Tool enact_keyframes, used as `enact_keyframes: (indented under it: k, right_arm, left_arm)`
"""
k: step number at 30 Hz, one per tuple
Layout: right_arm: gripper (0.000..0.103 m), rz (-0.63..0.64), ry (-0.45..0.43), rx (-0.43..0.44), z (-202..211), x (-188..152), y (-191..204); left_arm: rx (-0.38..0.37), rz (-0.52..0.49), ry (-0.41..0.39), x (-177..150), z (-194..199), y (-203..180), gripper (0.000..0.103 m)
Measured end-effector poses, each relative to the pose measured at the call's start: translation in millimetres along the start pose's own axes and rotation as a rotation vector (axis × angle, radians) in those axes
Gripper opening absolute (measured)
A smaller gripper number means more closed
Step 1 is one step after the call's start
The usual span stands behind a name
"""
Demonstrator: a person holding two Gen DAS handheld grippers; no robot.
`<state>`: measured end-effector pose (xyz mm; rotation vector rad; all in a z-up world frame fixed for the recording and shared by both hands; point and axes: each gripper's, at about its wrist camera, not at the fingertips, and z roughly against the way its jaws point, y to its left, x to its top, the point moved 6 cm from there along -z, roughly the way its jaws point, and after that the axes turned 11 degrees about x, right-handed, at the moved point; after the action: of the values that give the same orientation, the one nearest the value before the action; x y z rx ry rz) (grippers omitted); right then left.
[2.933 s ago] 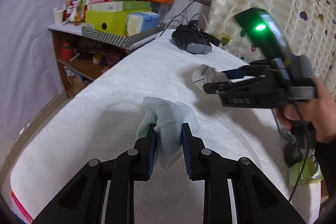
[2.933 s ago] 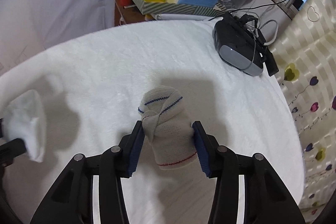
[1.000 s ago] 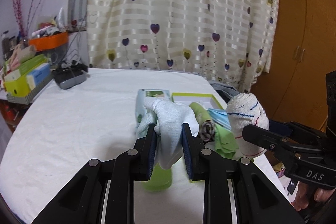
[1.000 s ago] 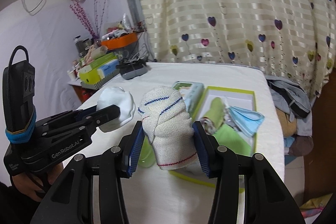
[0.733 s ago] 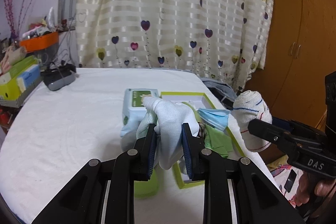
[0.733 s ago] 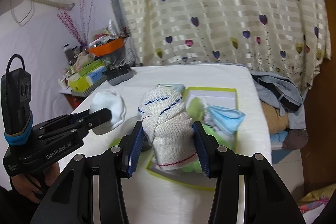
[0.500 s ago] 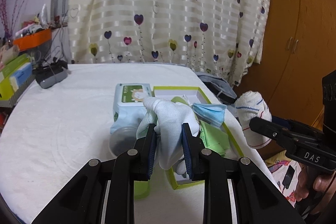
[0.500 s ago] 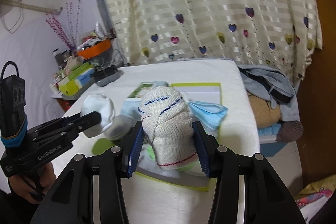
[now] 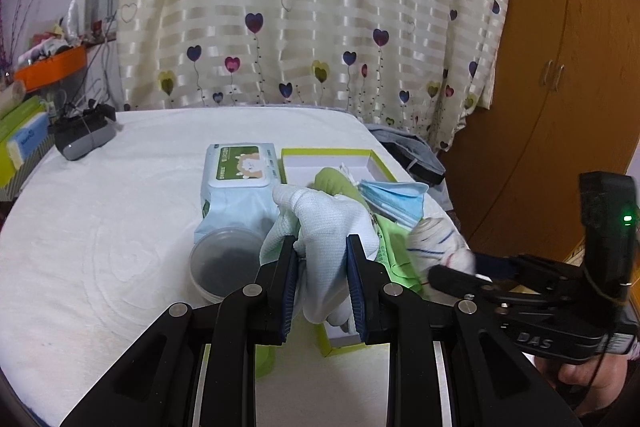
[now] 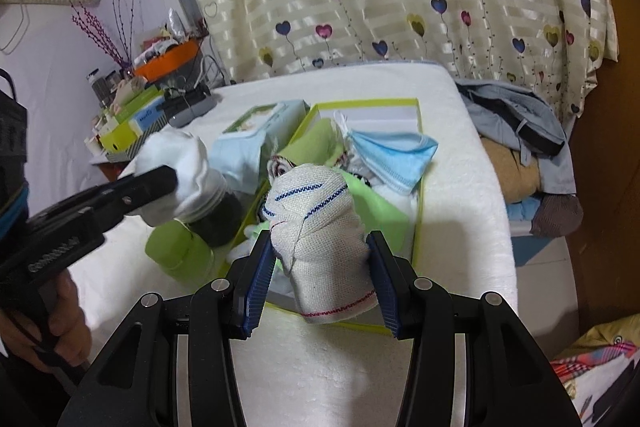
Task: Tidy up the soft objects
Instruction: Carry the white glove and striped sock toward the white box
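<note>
1. Your left gripper (image 9: 322, 279) is clamped narrow on a white knit glove (image 9: 328, 219); both pads press into the bunched fabric. It hangs over the near left corner of the green-rimmed box (image 9: 340, 345), beside a clear round tub (image 9: 224, 263) and a pack of wet wipes (image 9: 240, 183).

2. Your right gripper (image 10: 318, 263) is closed at a wider span on a rolled off-white sock with blue and red stitching (image 10: 320, 227). The roll fills the gap between the pads and stands directly above the near end of the same box (image 10: 416, 195).

3. Box contents already in place: a blue face mask (image 10: 394, 153), green cloth (image 10: 376, 211) and a small patterned item I cannot identify. The far end of the box shows bare white floor.

4. Step in hand, by my judgement: delivery of both soft items to the box. Neither has been let go.

5. Next move calls for lowering each item until it rests on the contents, then parting the pads. Set the sock inside the rim, not on it; the roll is bulky and could tip outward.

6. Bring the glove further over the box before release; part of it hangs outside the wall, above the tub.
</note>
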<state>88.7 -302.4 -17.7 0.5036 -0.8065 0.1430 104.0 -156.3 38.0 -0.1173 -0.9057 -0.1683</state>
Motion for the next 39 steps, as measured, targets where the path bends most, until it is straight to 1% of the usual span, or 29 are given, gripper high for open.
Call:
enact_keyframes:
  k: [5,15,21,25,34,39]
  right_arm:
    - [0.048,-0.009,0.014,0.003,-18,4,-6]
    - [0.048,-0.004,0.0,0.001,-48,35,-20]
    - [0.048,-0.01,-0.014,0.0,-59,49,-29]
    - [0.048,-0.007,-0.024,-0.004,-52,48,-28]
    - [0.048,-0.023,-0.042,-0.01,-15,23,-22]
    - [0.048,-0.019,-0.028,-0.026,-10,11,-21]
  left_arm:
    - [0.003,0.0,0.006,-2,-4,0,0.022]
    - [0.008,0.003,0.018,1,-14,3,0.022]
    - [0.001,0.0,0.03,2,-21,1,0.022]
    - [-0.007,-0.009,0.036,1,-24,-5,0.022]
    - [-0.035,-0.038,0.061,-9,-29,-24,0.022]
    - [-0.044,-0.05,0.082,-14,-33,-31,0.022]
